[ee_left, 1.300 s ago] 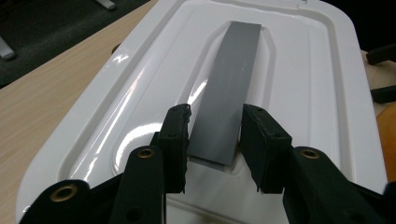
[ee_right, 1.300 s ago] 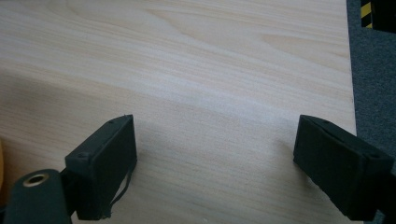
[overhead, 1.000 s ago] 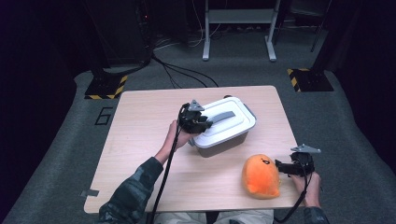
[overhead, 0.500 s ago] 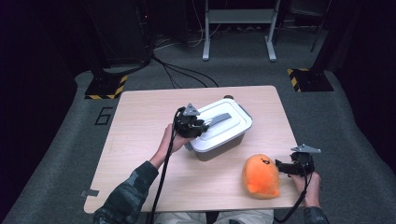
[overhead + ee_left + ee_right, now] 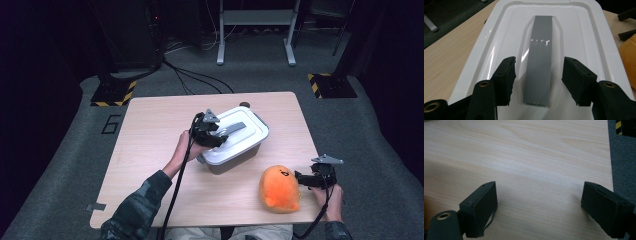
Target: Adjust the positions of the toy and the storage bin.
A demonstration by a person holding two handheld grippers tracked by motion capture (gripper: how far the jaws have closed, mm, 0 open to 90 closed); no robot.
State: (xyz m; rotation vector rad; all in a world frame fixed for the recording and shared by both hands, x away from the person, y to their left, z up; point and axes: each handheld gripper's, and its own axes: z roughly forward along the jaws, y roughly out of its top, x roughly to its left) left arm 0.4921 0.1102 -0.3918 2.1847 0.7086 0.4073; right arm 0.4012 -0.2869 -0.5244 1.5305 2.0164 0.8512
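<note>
A white lidded box [image 5: 239, 145] stands mid-table with a grey handle [image 5: 234, 128] along its lid [image 5: 544, 15]. My left gripper [image 5: 219, 136] hovers over the near end of that lid. Its jaws have just been opening and now straddle the grey handle [image 5: 539, 45], with a gap on each side, so the left gripper [image 5: 539, 62] is open. An orange plush toy [image 5: 280, 189] lies at the front right of the table. Just right of it my right gripper [image 5: 301, 179] rests low, and the right gripper [image 5: 539, 187] is open over bare wood.
The light wooden table [image 5: 150, 150] has free room on its left half and far right corner. A small dark object [image 5: 244, 105] sits behind the box. Cables, a metal stand [image 5: 255, 30] and striped bases [image 5: 327, 85] lie on the floor beyond.
The white box top and my left gripper have shifted a little toward the near left. The left jaws have come off the grey handle. My right hand and the plush toy have kept still.
</note>
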